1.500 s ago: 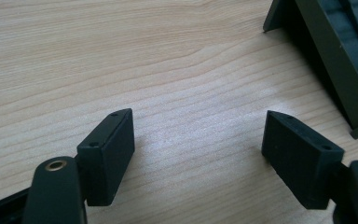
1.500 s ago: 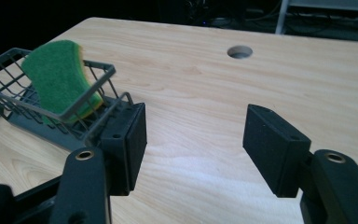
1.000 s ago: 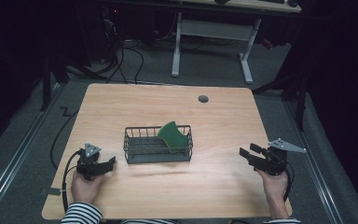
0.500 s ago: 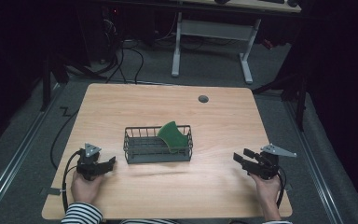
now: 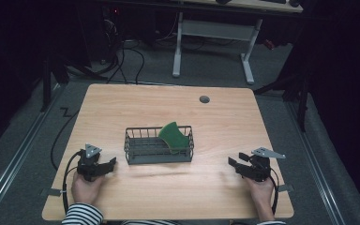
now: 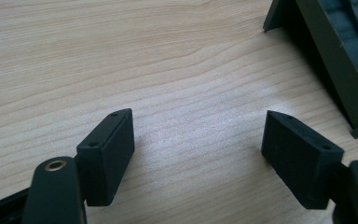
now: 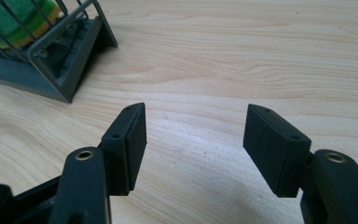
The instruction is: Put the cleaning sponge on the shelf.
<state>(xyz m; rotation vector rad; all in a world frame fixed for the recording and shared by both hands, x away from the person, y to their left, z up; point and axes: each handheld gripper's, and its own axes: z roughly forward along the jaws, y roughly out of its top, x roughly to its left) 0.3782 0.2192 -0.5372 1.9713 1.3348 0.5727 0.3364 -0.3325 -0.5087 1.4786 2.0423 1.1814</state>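
On wooden table [image 5: 122,108], wire basket [image 5: 136,157]

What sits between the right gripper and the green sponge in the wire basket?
Only the dark wire basket's own end wall; the green sponge leans inside. Bare wooden table lies before the open right gripper.

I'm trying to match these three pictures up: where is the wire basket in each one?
High view: the wire basket sits mid-table, a green sponge leaning inside.
Left gripper view: its dark corner at the upper right.
Right gripper view: its corner at the upper left.
Shared landmark: the wooden table.
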